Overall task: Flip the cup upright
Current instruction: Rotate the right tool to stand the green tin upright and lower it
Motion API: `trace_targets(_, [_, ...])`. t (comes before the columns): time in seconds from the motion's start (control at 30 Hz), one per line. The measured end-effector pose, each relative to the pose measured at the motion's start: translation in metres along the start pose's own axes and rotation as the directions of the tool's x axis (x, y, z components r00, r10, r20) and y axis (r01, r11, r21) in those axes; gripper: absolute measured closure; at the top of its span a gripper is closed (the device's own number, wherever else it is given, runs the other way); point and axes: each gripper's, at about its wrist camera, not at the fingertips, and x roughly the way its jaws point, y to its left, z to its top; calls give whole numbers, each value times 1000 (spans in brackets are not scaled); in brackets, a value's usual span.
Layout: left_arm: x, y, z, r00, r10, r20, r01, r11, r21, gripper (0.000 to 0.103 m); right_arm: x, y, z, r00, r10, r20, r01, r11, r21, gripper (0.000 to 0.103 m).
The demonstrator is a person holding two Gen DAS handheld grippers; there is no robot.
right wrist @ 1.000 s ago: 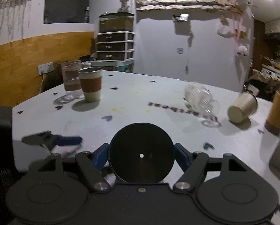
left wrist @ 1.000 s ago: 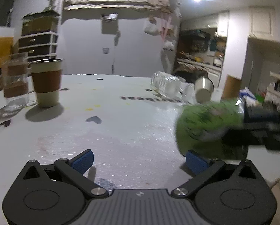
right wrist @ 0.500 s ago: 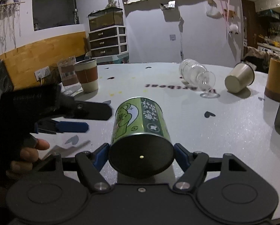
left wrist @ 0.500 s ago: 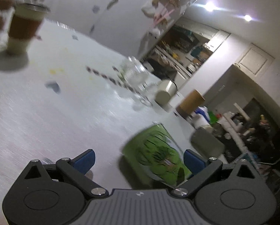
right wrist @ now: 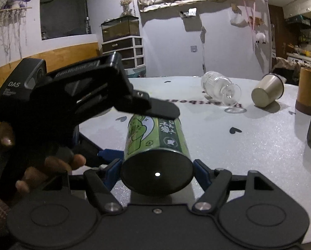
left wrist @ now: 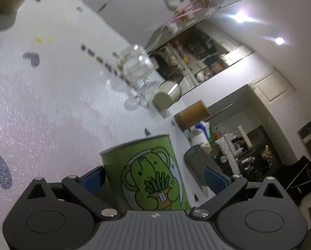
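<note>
The right gripper (right wrist: 157, 171) is clamping the green cup (right wrist: 155, 137) by its black base, on its side above the table (right wrist: 249, 145), while the left gripper (left wrist: 153, 179) is standing open around that cup, its fingers (left wrist: 214, 180) apart from it.

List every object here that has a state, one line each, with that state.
green cup: on its side, dark base toward the right wrist camera.
right gripper: shut on the green cup's base end.
left gripper: open, fingers either side of the cup.
stemmed glass: lying on its side.
steel cup: tipped over.
brown cylinder: upright.
</note>
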Motion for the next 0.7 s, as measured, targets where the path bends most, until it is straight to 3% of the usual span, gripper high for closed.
trace_targets(0.17, [-26, -29, -10, 996, 3, 93, -22, 978, 209, 4, 1, 4, -6, 999, 41, 13, -40, 999, -28, 28])
trace_targets(0.33, [-30, -55, -30, 986, 103, 131, -150, 891, 429, 7, 5, 16, -12, 998, 55, 11, -54, 996, -74, 29])
trace_targets(0.7, [-34, -60, -37, 981, 124, 148, -182, 845, 502, 27, 7, 19, -15, 1000, 27, 5, -27, 995, -98, 29])
